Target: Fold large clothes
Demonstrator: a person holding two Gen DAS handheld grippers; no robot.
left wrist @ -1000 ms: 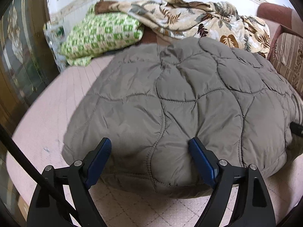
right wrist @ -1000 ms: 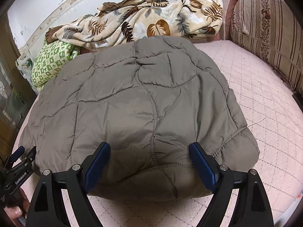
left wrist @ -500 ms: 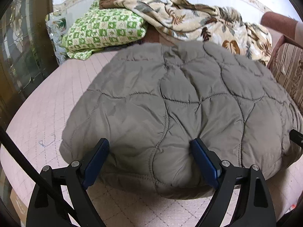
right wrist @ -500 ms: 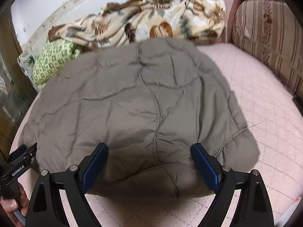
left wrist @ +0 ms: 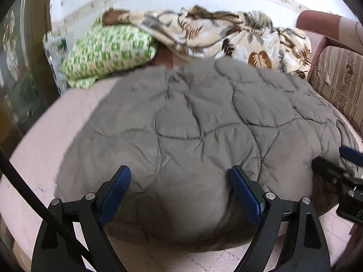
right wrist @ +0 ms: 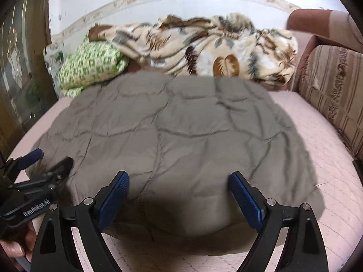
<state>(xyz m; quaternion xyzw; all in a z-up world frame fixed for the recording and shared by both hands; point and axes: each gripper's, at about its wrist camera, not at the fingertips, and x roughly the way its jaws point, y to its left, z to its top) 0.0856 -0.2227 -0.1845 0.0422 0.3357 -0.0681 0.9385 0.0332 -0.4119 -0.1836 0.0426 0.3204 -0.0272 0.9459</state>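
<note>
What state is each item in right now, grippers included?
Grey quilted padded garment: folded into a compact bundle, flat on the pink quilted bed cover.
Left gripper: open, holding nothing.
Right gripper: open, holding nothing.
Leaf-print beige blanket: crumpled heap.
Green-and-white checked bedding: folded stack.

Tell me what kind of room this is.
Probably a bedroom or living room at home: a grey quilted coat lies on a pink padded mattress, with a leafy blanket and striped cushion behind.
</note>
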